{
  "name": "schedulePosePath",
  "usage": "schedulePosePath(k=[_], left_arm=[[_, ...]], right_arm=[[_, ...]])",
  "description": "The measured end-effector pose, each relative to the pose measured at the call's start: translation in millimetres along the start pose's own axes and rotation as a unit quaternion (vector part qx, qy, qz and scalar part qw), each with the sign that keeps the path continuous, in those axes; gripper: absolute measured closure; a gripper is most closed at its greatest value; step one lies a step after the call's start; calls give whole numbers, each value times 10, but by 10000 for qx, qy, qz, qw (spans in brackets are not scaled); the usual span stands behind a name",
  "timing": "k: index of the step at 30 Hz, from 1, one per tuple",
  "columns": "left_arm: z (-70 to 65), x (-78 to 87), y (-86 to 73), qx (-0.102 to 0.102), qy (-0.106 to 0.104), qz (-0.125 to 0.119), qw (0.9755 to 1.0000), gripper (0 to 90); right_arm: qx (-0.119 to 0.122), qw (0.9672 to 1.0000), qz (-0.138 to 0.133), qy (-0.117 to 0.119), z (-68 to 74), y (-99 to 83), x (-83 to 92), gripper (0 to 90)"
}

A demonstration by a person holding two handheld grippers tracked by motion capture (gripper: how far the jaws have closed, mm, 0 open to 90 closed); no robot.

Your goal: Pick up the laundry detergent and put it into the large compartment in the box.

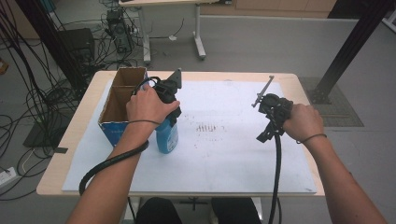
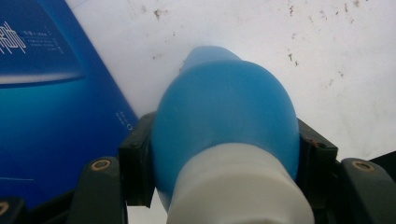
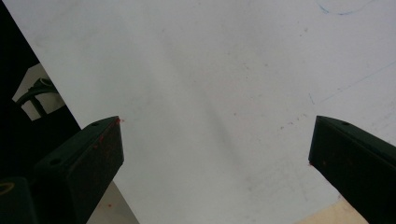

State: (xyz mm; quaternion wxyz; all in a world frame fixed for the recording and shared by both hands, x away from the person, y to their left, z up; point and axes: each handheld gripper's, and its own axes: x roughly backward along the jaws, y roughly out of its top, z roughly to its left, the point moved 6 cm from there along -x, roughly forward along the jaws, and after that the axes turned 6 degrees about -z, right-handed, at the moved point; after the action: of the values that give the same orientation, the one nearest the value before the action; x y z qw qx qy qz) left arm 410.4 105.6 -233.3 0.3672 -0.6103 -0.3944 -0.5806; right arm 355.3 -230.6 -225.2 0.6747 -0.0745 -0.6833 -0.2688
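Blue bottle, white-capped, upright at left of the white sheet, just right of the cardboard box; clamped at its shoulder between the left gripper jaws. Right gripper well apart at right, jaws spread wide, holding nothing.

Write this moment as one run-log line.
left tongs: shut on blue bottle | right tongs: open | box: beside bottle

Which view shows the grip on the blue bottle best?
The left gripper view: the left gripper has its jaws clamped on both sides of the blue bottle. In the high view the hand covers the bottle's top, beside the cardboard box.
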Motion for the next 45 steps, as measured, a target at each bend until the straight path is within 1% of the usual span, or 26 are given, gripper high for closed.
schedulePosePath(k=[8,13,17,21,22,25,27,29,31,33,34,35,39,40,41,42,43,44,45], left_arm=[[4,5,-6,-28,-7,-14,10000,376],[6,11,-10,-9,-4,-15,10000,377],[9,44,-13,-17,24,-33,10000,377],[30,160,-37,4,-6,-130,9999,377],[30,160,-37,4,-6,-130,9999,377],[32,233,-49,12,-14,-163,9999,377],[41,288,-57,11,-31,-187,9998,377],[51,380,-75,32,-59,-239,9997,377],[52,411,-79,35,-62,-240,9997,377],[41,512,-94,43,-33,-274,9996,377],[36,557,-98,8,-14,-281,9996,377],[36,557,-98,8,-14,-281,9996,377],[24,707,-114,25,1,-330,9995,377],[30,799,-123,57,-17,-364,9993,377],[30,799,-123,57,-17,-364,9993,377],[29,857,-125,50,-19,-379,9993,377],[25,959,-135,51,-15,-428,9991,377],[25,959,-135,51,-15,-428,9991,377],[23,1013,-139,40,-10,-454,9990,377]], right_arm=[[-21,10000,-17,-31,3,-13,3,31],[-22,10000,-47,-57,8,-26,18,31],[-7,10000,-45,-78,7,-30,31,30],[-32,9999,-60,-99,12,-35,54,30],[-32,9999,-60,-99,12,-35,54,30],[-27,9999,-61,-117,15,-29,68,30],[-15,9999,-68,-130,21,-23,76,30],[-11,9999,-79,-139,28,-17,84,30],[9,9999,-79,-143,28,-14,89,30],[21,9999,-75,-136,26,-10,93,30],[22,9999,-64,-154,29,-5,92,30],[22,9999,-64,-154,29,-5,92,30],[25,9998,-52,-165,33,10,102,30],[57,9998,-60,-187,40,18,106,30],[57,9998,-60,-187,40,18,106,30],[70,9998,-68,-186,41,19,108,30],[61,9998,-64,-185,43,26,109,30],[61,9998,-64,-185,43,26,109,30],[82,9998,-73,-187,40,26,108,30]])
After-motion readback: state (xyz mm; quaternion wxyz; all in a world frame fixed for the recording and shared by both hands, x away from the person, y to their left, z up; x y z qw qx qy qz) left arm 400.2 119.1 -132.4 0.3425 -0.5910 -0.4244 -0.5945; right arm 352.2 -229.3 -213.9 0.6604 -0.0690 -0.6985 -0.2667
